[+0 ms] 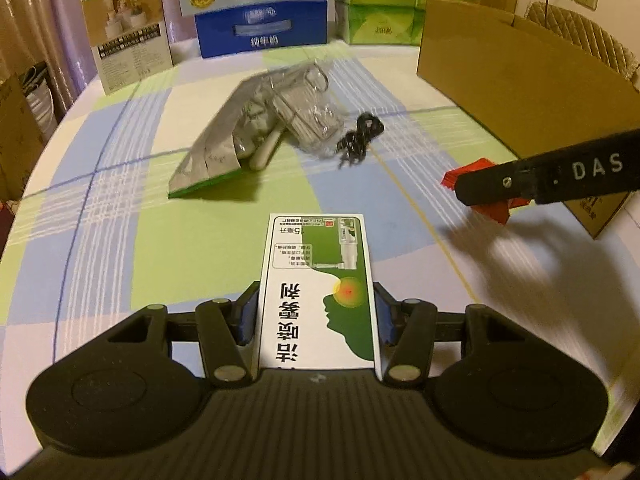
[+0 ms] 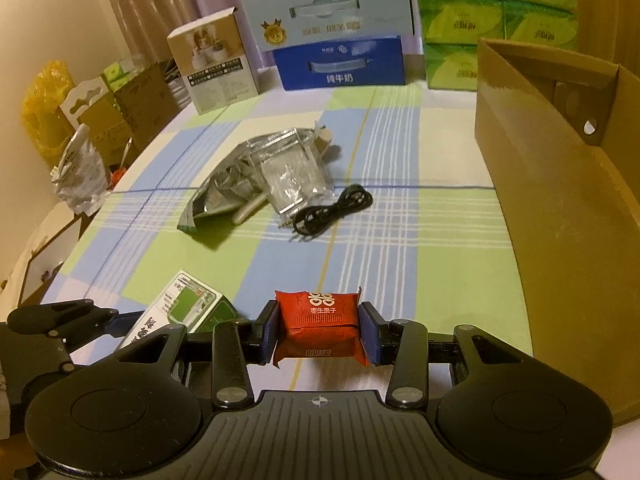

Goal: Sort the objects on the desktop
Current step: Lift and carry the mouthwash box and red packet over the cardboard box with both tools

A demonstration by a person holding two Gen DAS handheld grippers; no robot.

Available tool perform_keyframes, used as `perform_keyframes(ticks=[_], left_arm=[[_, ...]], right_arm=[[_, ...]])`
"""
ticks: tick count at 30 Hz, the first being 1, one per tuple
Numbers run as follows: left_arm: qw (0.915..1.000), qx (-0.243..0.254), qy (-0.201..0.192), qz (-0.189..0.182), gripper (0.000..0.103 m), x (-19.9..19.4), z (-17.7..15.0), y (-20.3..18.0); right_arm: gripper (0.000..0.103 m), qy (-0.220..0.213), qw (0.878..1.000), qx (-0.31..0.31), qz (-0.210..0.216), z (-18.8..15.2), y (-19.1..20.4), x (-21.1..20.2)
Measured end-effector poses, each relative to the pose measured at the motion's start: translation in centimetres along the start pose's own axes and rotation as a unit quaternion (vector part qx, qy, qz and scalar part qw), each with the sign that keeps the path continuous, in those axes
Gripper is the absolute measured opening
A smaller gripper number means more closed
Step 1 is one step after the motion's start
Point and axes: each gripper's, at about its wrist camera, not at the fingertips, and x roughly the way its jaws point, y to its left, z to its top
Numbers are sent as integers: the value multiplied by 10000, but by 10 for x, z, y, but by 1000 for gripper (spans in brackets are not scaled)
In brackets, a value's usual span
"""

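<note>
The left hand-held gripper [image 1: 316, 312] clamps a green-and-white spray box [image 1: 318, 292] above the table [image 1: 120, 264]. The right hand-held gripper [image 2: 319, 332] grips a red packet [image 2: 319, 326], near the open cardboard box [image 2: 560, 216].

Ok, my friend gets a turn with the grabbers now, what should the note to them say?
Left gripper: shut on the green-and-white box, held over the table.
Right gripper: shut on the red packet, also off the table.
Cardboard box: open, on the right side; its inside cannot be seen.
Still on the checked tablecloth: the silver foil bag, the clear plastic bag, a white stick-like thing under them, and the black cable.
Left to do: probably put both held things away, then those four.
</note>
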Motion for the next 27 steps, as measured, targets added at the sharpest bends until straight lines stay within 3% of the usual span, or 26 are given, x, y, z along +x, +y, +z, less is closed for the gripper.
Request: perform_keyframes(ticks=[15, 21, 27], left_arm=[[9972, -222, -714, 4, 50, -51, 22, -13], [9952, -191, -958, -88, 50, -74, 43, -33], [9919, 124, -1212, -350, 50, -89, 74, -78]], right_arm=[[39, -758, 9969, 187, -61, 6, 2, -41], [39, -1281, 9916, 125, -117, 23, -5, -89], [39, -1705, 9836, 62, -592, 39, -45, -146]])
